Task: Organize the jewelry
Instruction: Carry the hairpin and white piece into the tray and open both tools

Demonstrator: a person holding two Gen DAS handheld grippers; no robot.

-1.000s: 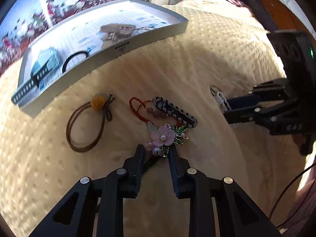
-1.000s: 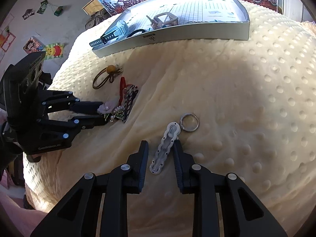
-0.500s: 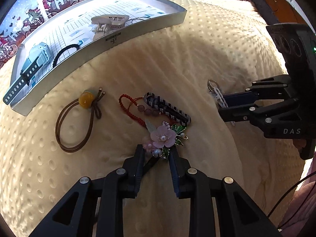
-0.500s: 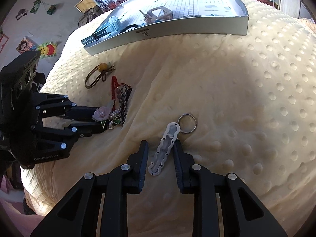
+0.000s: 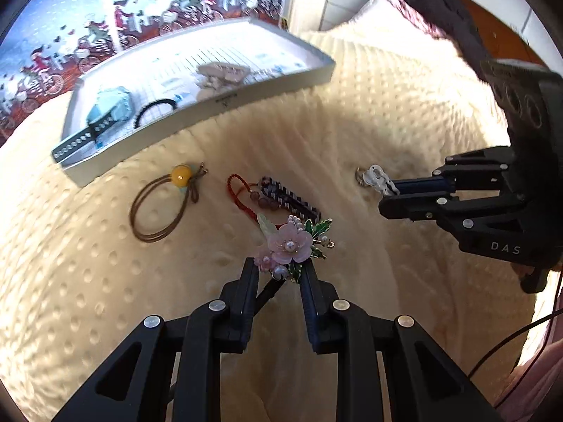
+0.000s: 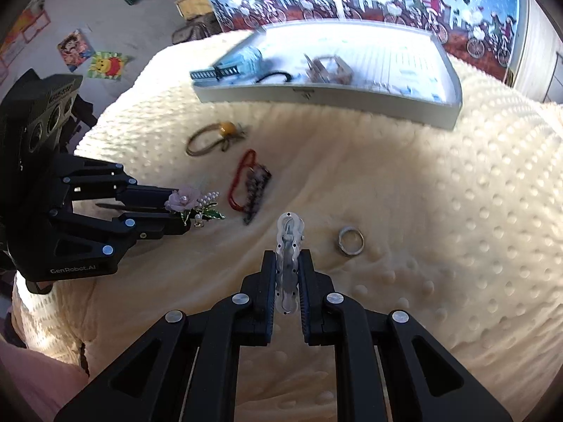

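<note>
Cream dotted blanket (image 6: 440, 183) carries everything. At far left, the left gripper (image 5: 278, 274) pinches the dark stem of a pink flower hairpin (image 5: 290, 244), lifted off the cloth. A brown hair tie (image 6: 211, 137), red cord (image 6: 239, 176) and striped clip (image 6: 255, 190) lie beside it. The right gripper (image 6: 288, 263) is clamped on a silver clip (image 6: 289, 246), a ring (image 6: 350, 241) just beside. A grey tray (image 6: 352, 98) sits behind.

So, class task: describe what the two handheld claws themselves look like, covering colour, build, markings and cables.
Both are matte black. The left claw and right claw each have two flat fingers on angular linkage arms joined by round silver rivets. From the side, the right claw's body reads "DAS", with round ports on its block; the left reads "GenRobot.AI". The finger pads look bluish. A thin black cable trails nearby.
</note>
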